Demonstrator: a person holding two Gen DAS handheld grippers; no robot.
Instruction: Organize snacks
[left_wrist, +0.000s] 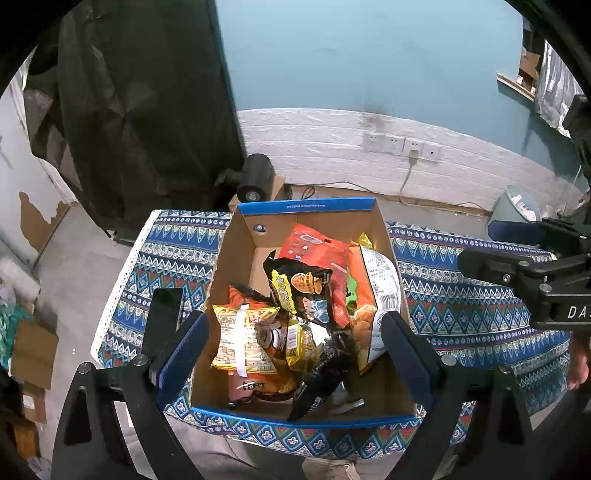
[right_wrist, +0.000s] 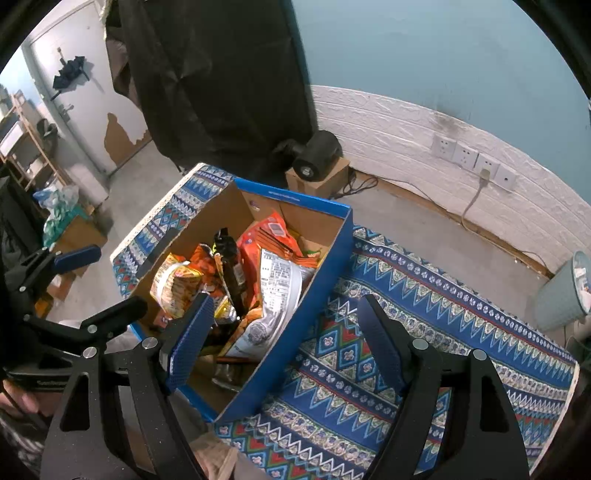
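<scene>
An open cardboard box with a blue rim (left_wrist: 306, 206) stands on a table under a blue patterned cloth (left_wrist: 461, 306). Several snack bags lie in it: an orange-red bag (left_wrist: 314, 247), a black and yellow bag (left_wrist: 299, 284), a yellow bag (left_wrist: 243, 332), a white and orange bag (left_wrist: 380, 295). My left gripper (left_wrist: 295, 350) hangs open above the box's near half, holding nothing. In the right wrist view the right gripper (right_wrist: 286, 336) is open and empty, straddling the box's blue right wall (right_wrist: 317, 280). Each gripper shows at the edge of the other's view.
A grey waste bin (right_wrist: 565, 291) stands on the floor past the table's right end. A black cylinder on a small carton (right_wrist: 314, 155) sits by the white wall with its sockets (right_wrist: 476, 162). Dark cloth (left_wrist: 140, 110) hangs behind. Cloth to the box's right is bare.
</scene>
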